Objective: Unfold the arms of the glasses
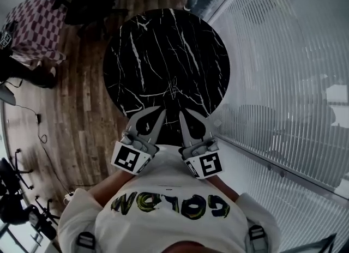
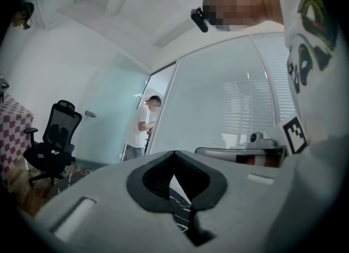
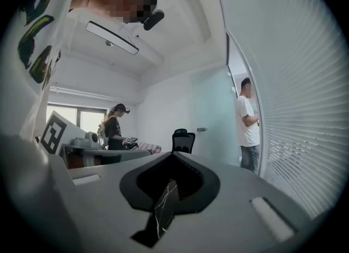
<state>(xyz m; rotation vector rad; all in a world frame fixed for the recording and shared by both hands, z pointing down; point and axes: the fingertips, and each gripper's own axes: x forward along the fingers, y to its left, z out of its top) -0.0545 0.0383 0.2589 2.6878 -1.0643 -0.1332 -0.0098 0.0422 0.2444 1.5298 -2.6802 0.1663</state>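
Observation:
A round black marble table (image 1: 136,44) stands in front of me in the head view. A small thin-framed pair of glasses (image 1: 173,88) lies on it toward its near side; I cannot tell how its arms are folded. My left gripper (image 1: 158,110) and right gripper (image 1: 182,114) are held side by side close to my chest. Their tips reach just over the table's near edge, short of the glasses. Both are shut with nothing in them. In the left gripper view the left gripper (image 2: 174,154) points level across the room, as does the right gripper (image 3: 173,154) in its own view.
A glass wall with blinds (image 1: 283,83) runs along the right. A table with a checkered cloth (image 1: 35,23) and an office chair (image 2: 52,137) stand at the far left. One person (image 3: 248,124) stands by the door. Another person (image 3: 115,129) stands further back.

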